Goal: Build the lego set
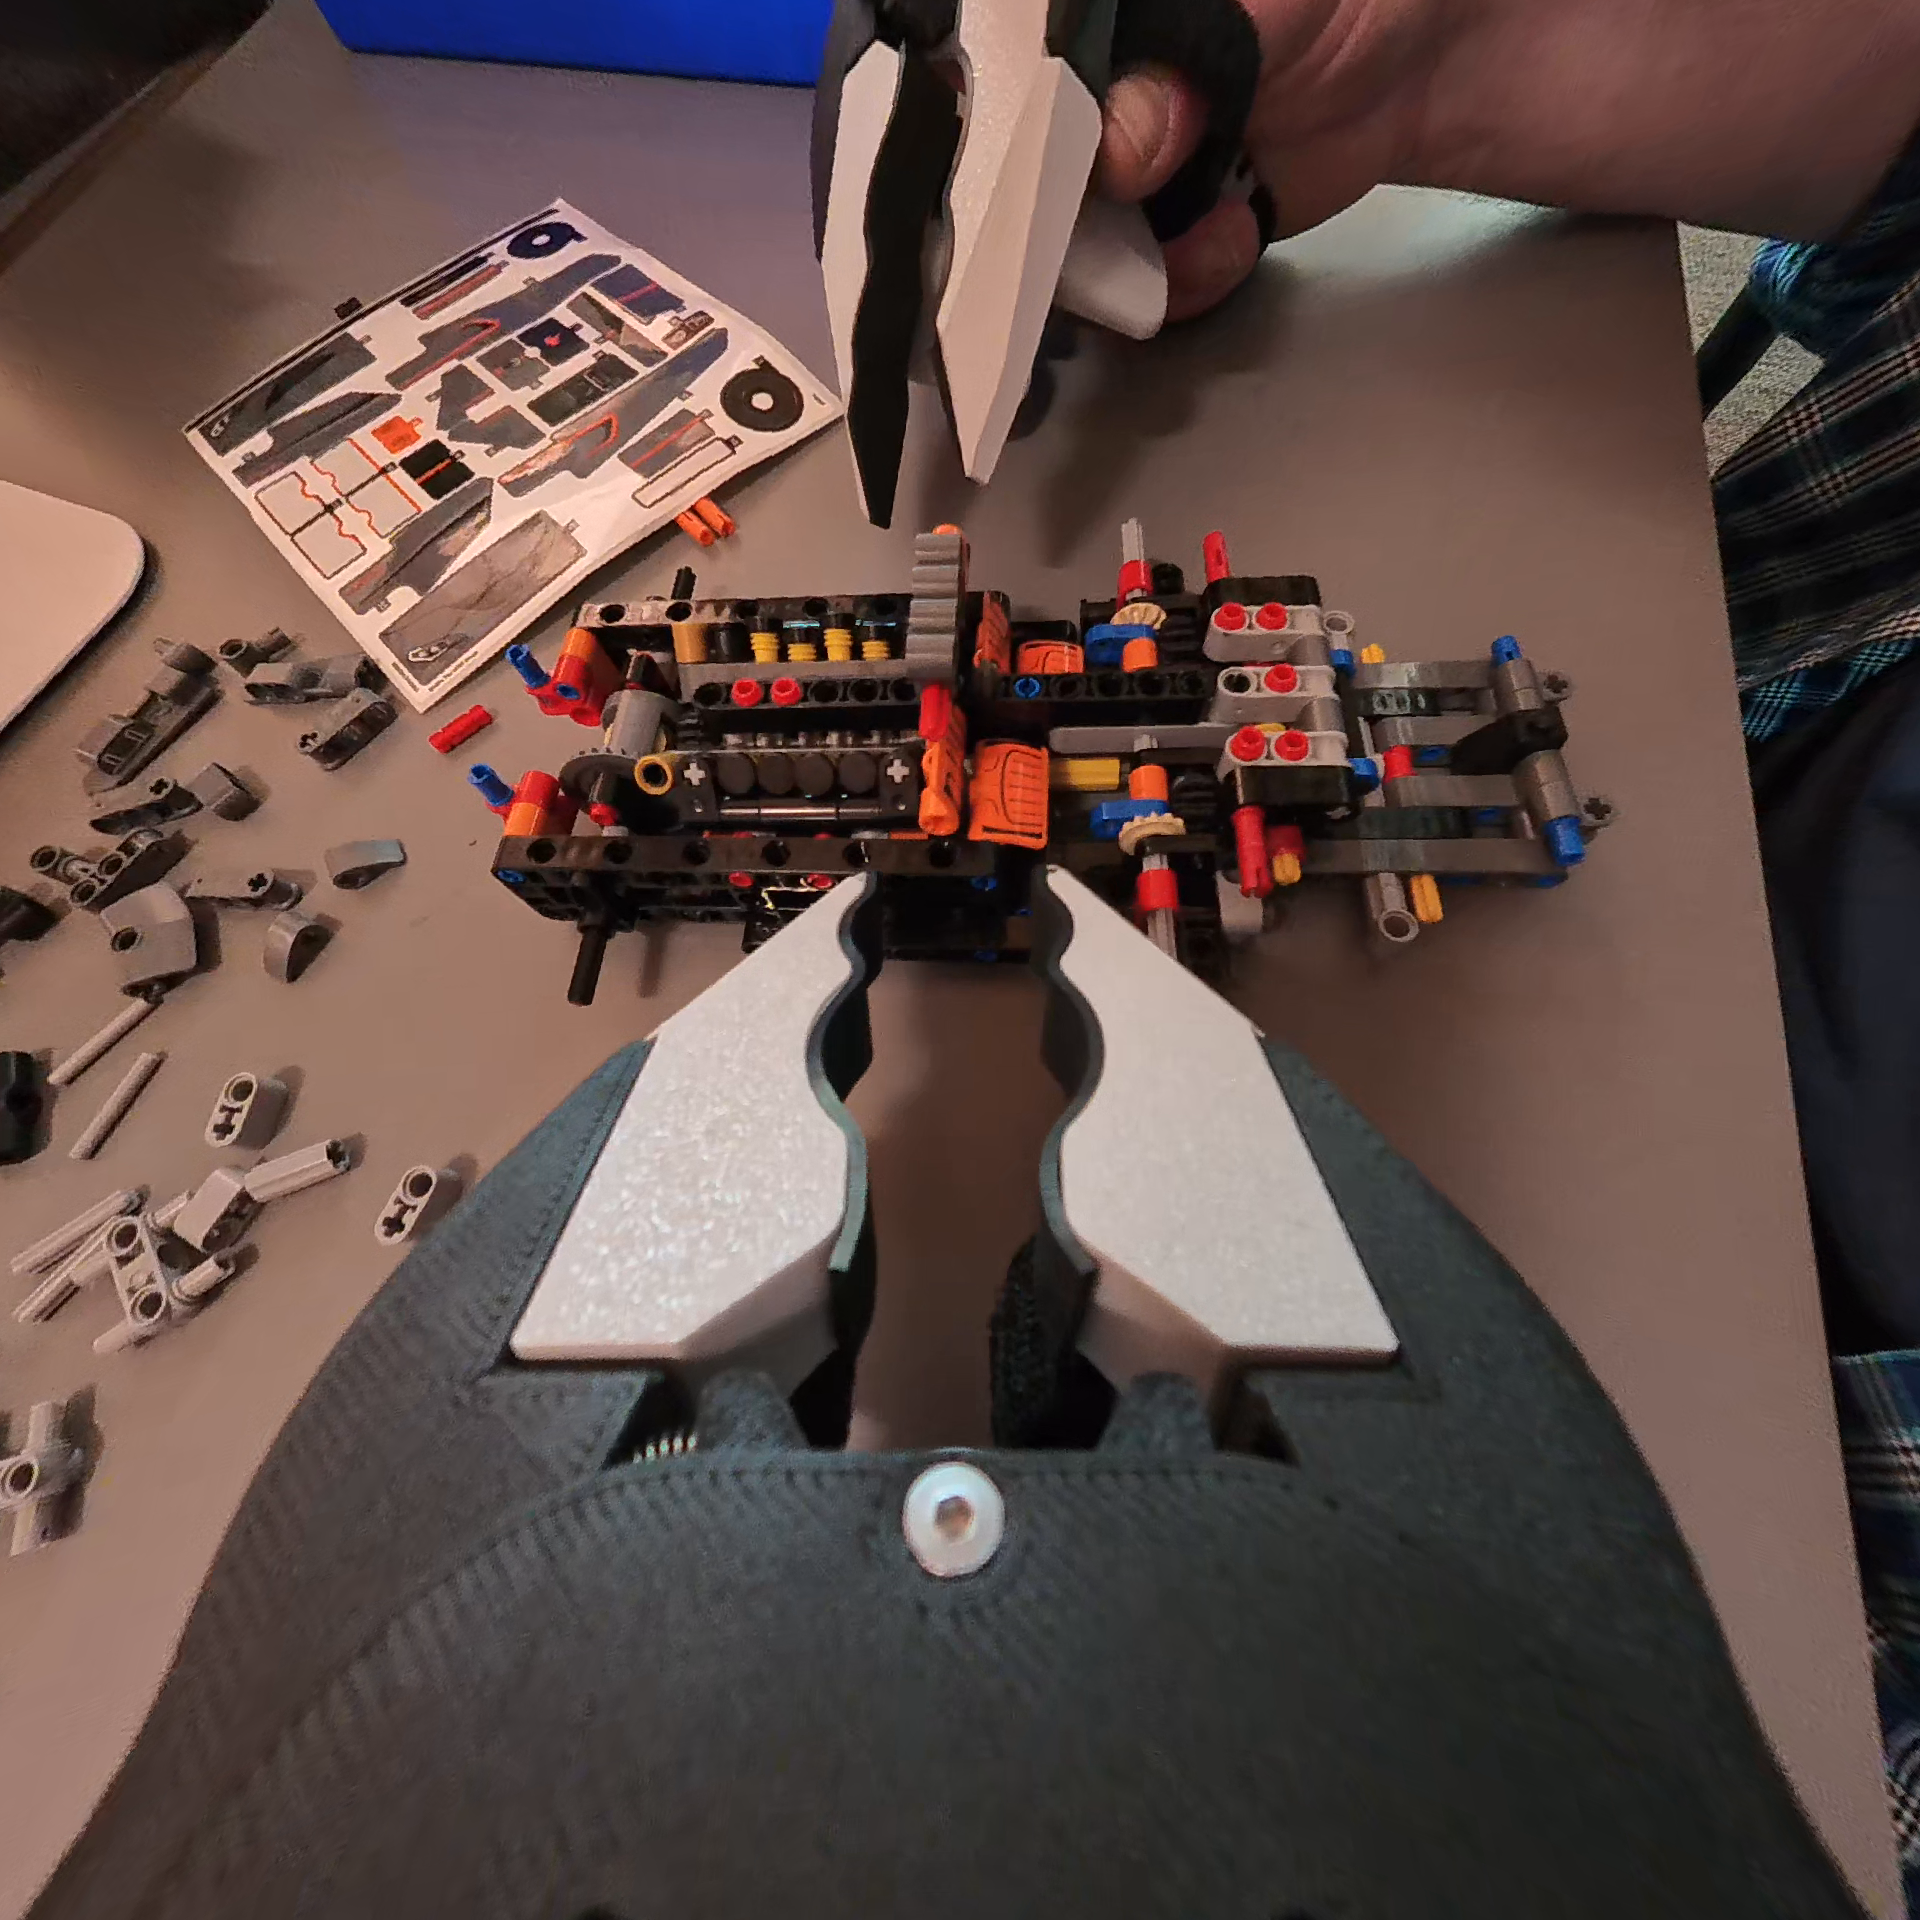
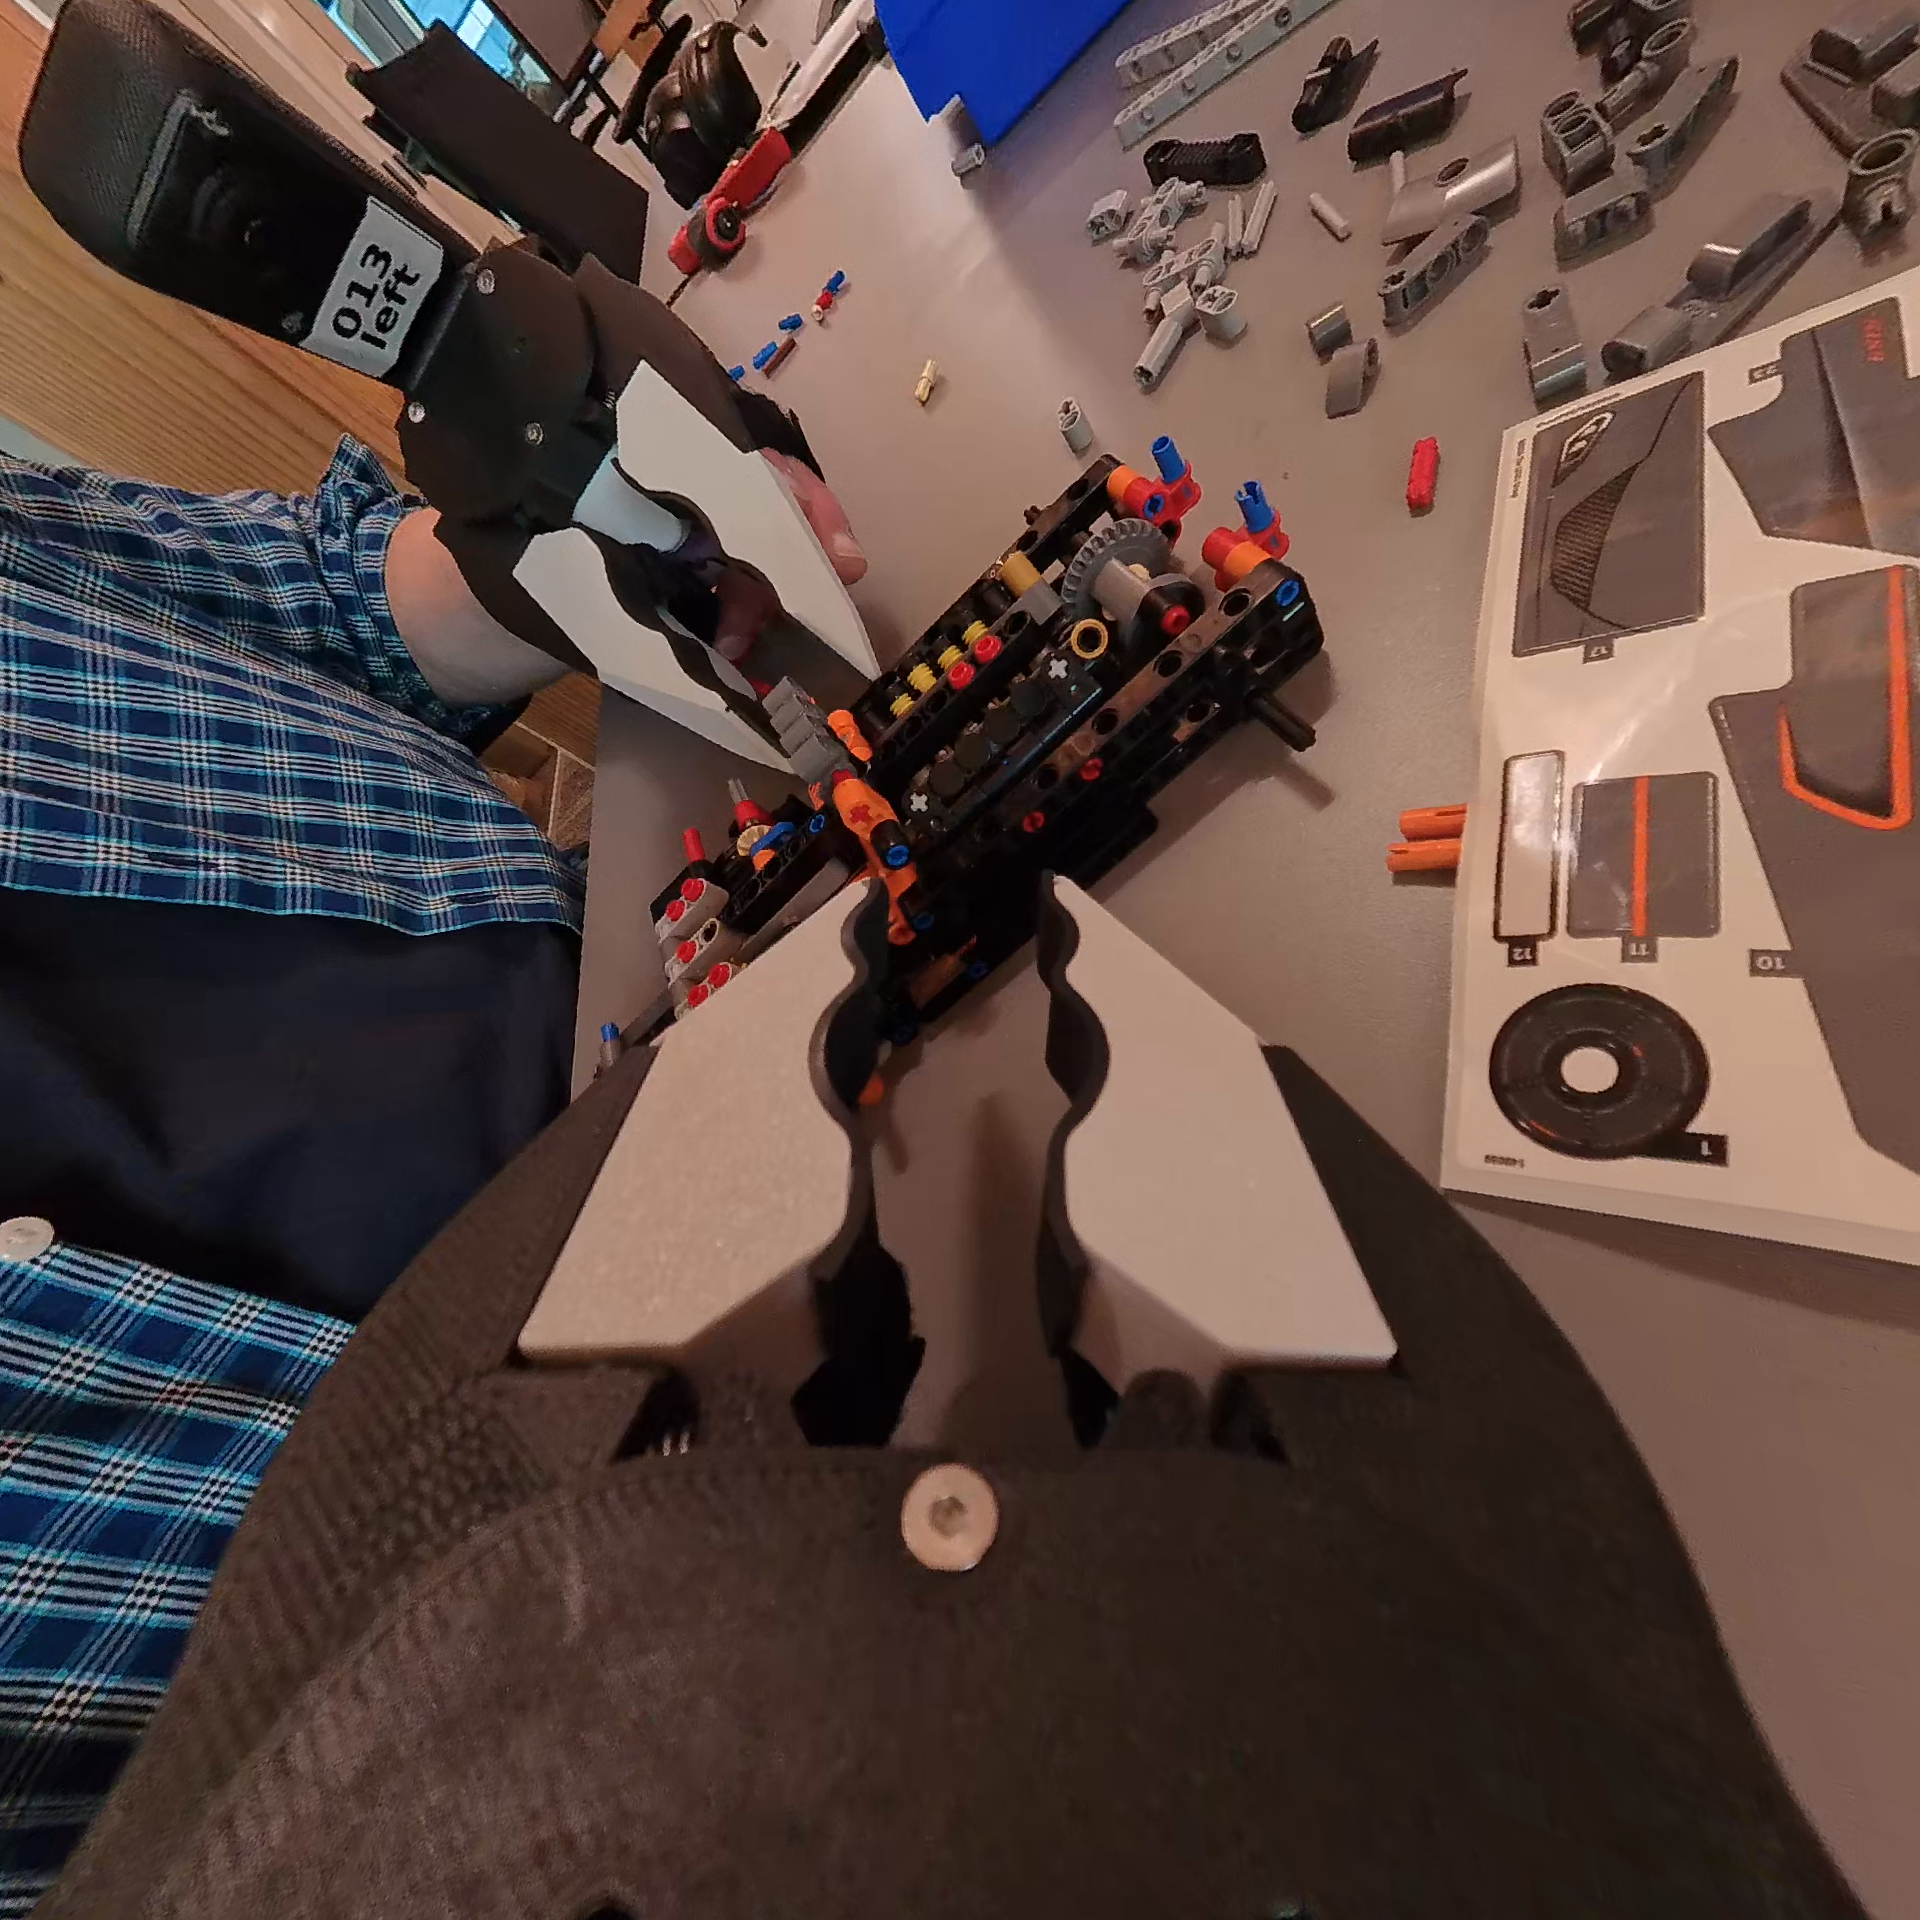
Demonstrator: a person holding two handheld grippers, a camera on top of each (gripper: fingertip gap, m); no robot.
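Observation:
The part-built Lego chassis (image 1: 1039,748), black with orange, red, yellow and blue parts, lies across the grey table. A grey toothed piece (image 1: 940,603) stands upright on its top. My left gripper (image 1: 956,894) is open. Its tips sit either side of a black block on the chassis's near edge, and I cannot tell whether they press on it. My right gripper (image 1: 930,494) hovers open and empty just behind the toothed piece. In the right wrist view, my right gripper (image 2: 956,894) frames the chassis (image 2: 1039,707), with the left gripper (image 2: 836,719) beyond the toothed piece (image 2: 800,722).
A sticker sheet (image 1: 509,436) lies behind and to the left of the chassis, with two orange pins (image 1: 707,520) at its edge and a red pin (image 1: 459,725) nearby. Loose grey parts (image 1: 156,831) are scattered on the left. A blue box (image 1: 582,31) stands at the back. The person's plaid sleeve (image 1: 1818,468) is at the table's right edge. The tips of one gripper are about 9 cm away from the tips of the other. From either gripper's tips it is about 5 cm to the grey toothed piece (image 1: 940,603).

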